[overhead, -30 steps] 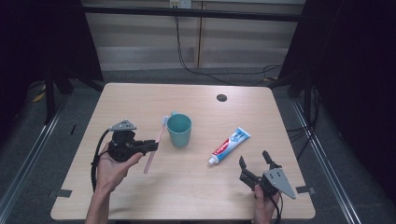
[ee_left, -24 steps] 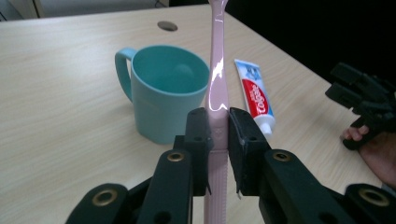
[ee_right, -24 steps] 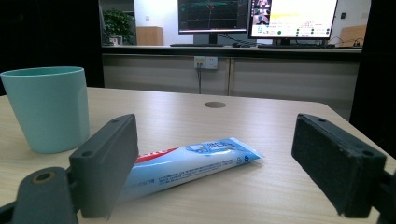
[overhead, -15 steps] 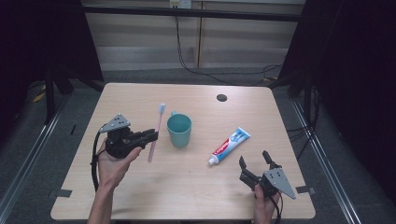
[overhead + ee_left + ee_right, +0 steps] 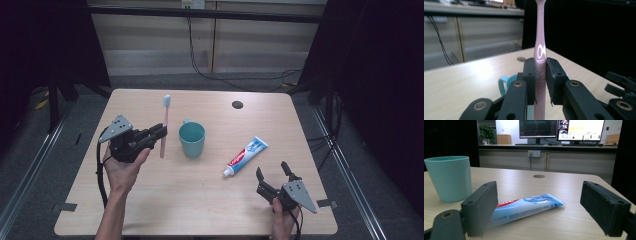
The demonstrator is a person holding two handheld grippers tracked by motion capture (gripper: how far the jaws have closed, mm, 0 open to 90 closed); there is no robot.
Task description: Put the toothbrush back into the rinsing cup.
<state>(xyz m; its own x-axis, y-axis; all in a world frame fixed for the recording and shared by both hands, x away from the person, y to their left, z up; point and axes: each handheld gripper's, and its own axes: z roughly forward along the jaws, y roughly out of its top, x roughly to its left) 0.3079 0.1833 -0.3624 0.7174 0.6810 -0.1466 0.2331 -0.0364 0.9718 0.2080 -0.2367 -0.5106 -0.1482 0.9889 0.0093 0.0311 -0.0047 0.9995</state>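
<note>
Left hand-held gripper (image 5: pixel 540 75) clenched on toothbrush (image 5: pixel 540 47); high view shows bristle head; right hand-held gripper (image 5: pixel 546 205) released

A pale wooden worktop (image 5: pixel 200 200) carries a teal cup (image 5: pixel 192 140) standing upright near its middle, handle turned to the far-left corner; a toothpaste tube (image 5: pixel 245 156) lies flat between the cup and the right edge, apart from the cup, its white cap toward the near edge; a dark round hole (image 5: pixel 237 104) sits close to the far edge; grey tape marks (image 5: pixel 65 206) sit at the near-left corner; beyond the far edge black cables (image 5: pixel 200 60) hang before a cabinet; two lit monitors (image 5: pixel 581 130), a potted plant (image 5: pixel 486 133) and a wall socket (image 5: pixel 534 153) show farther back.
</note>
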